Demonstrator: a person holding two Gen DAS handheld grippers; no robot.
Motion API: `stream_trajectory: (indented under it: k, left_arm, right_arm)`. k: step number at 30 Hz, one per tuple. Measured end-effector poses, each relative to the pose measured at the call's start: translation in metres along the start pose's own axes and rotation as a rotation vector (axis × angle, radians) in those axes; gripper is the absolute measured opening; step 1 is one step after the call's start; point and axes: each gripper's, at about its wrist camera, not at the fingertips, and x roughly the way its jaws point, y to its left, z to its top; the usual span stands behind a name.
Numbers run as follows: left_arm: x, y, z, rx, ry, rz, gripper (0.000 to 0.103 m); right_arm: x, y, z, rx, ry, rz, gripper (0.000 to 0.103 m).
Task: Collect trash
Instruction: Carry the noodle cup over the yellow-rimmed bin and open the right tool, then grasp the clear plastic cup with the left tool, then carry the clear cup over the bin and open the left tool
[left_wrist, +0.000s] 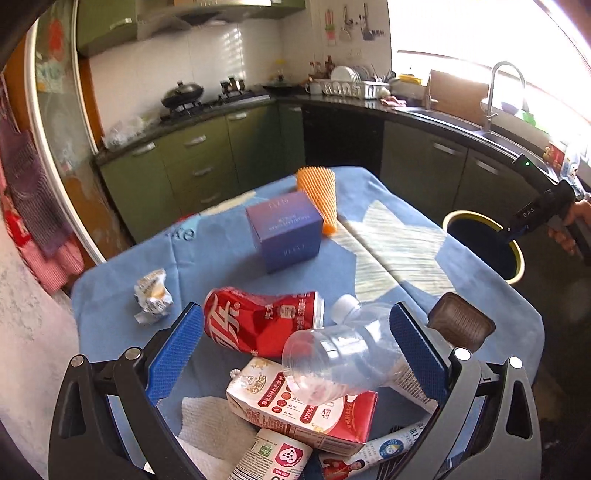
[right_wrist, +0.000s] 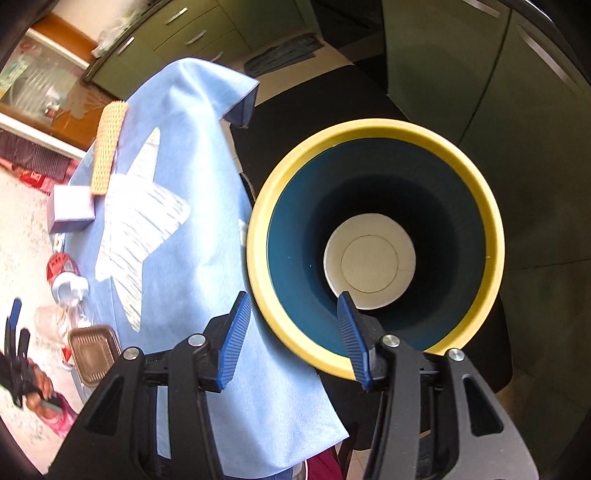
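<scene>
Here we hold the left tool (left_wrist: 295, 354) low over the blue-clothed worktop (left_wrist: 122, 258), its blue pads spread wide with nothing pressed between them. In the gap ahead lie a clear plastic bottle (left_wrist: 340, 358) tipped across a crushed red can (left_wrist: 258, 321), and nearer the camera a red-and-white carton (left_wrist: 295, 410). A crumpled wrapper (left_wrist: 152, 297) sits to the left, a brown tray (left_wrist: 461, 321) to the right, and a purple box (left_wrist: 284, 229) touches an orange ridged piece (left_wrist: 321, 195) farther back.

Our right tool (right_wrist: 295, 336) hangs above the yellow-rimmed bin (right_wrist: 258, 229) that stands just beside the worktop, jaws parted and empty. A white disc (right_wrist: 369, 262) lies at the bin's bottom.
</scene>
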Motion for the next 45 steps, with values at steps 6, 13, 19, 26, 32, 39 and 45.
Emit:
stream_trajectory:
  k: [6,13,19,26,32,39,45]
  left_arm:
    - [0.034,0.007,-0.004,0.040,0.124,-0.170,0.099]
    - [0.056,0.005,-0.008,0.044,0.198,-0.295,0.096]
    - [0.056,0.004,-0.012,0.030,0.206,-0.324,0.071]
    - [0.033,0.003,-0.011,0.035,0.158,-0.301,0.067]
    - [-0.008,-0.004,0.005,0.079,0.074,-0.245,0.067]
    - [-0.028,-0.058,0.049,0.184,0.011,-0.293,0.067]
    - [0.000,-0.130,0.096,0.281,0.032,-0.392,0.068]
  right_arm:
    - [0.005,0.003,-0.008,-0.005,0.005,0.017,0.047]
    - [0.005,0.001,-0.008,0.001,0.004,0.028,0.049]
    - [0.001,0.004,-0.009,-0.005,-0.005,0.035,0.051]
    - [-0.006,0.011,-0.017,-0.022,-0.029,0.061,0.051]
    - [-0.025,0.015,-0.032,-0.030,-0.096,0.079,0.051]
    - [-0.057,0.009,-0.072,-0.045,-0.231,0.006,0.051]
    - [-0.083,-0.013,-0.101,-0.033,-0.325,-0.112,0.051]
